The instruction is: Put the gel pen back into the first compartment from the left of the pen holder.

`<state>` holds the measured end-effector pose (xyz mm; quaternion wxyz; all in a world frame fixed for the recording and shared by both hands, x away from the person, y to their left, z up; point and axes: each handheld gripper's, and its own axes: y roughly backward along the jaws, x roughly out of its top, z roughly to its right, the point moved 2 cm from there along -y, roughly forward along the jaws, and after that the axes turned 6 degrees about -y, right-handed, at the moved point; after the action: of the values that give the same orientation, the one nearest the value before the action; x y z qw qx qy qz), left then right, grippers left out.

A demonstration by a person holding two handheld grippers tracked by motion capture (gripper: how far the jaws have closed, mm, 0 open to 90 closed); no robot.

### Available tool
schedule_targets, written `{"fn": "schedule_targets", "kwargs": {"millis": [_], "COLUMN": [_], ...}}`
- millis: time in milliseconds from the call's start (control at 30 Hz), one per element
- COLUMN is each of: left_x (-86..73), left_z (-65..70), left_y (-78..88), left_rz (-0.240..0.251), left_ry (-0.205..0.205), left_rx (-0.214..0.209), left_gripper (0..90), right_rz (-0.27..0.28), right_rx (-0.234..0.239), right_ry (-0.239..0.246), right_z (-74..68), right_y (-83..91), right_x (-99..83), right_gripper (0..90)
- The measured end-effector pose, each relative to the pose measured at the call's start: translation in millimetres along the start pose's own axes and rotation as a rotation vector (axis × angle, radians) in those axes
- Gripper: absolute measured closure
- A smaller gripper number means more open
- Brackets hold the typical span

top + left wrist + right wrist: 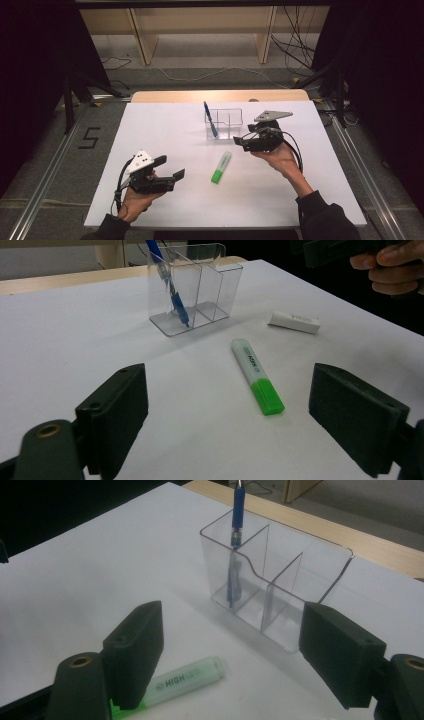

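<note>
Two black two-jaw grippers work a white table: the right gripper, jaws apart and empty, hovers near a clear plastic three-compartment organizer holding a blue pen; the left gripper waits, also apart. Between them lies a green highlighter marked "HIGH". Best approach looks like straddling its barrel squarely before closing. A white eraser lies nearby, its print unreadable.

"HIGH" on highlighter, "5" on floor
</note>
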<state>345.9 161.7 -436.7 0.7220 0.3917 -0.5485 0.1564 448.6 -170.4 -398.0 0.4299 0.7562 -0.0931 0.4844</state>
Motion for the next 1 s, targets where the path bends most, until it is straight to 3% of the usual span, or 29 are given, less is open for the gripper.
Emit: {"fn": "schedule_targets", "kwargs": {"millis": [433, 667, 1000], "left_x": [2.9, 9.8, 19.2], "left_z": [-0.1, 1.6, 12.2], "left_y": [-5.6, -16.3, -40.5], "left_rz": [-0.031, -0.092, -0.214], "left_ry": [0.032, 0.053, 0.03], "left_rx": [-0.001, -0.001, -0.004], "left_gripper": [15.7, 15.7, 15.7], "right_rz": [-0.002, -0.003, 0.012], "right_rx": [0.004, 0.001, -0.009], "right_ry": [0.012, 0.003, -0.003], "right_z": [-3.8, 0.5, 2.9], "right_y": [6.7, 14.3, 26.2], "right_x": [-11.9, -20.2, -31.6], "right_gripper": [26.4, 26.3, 26.2]}}
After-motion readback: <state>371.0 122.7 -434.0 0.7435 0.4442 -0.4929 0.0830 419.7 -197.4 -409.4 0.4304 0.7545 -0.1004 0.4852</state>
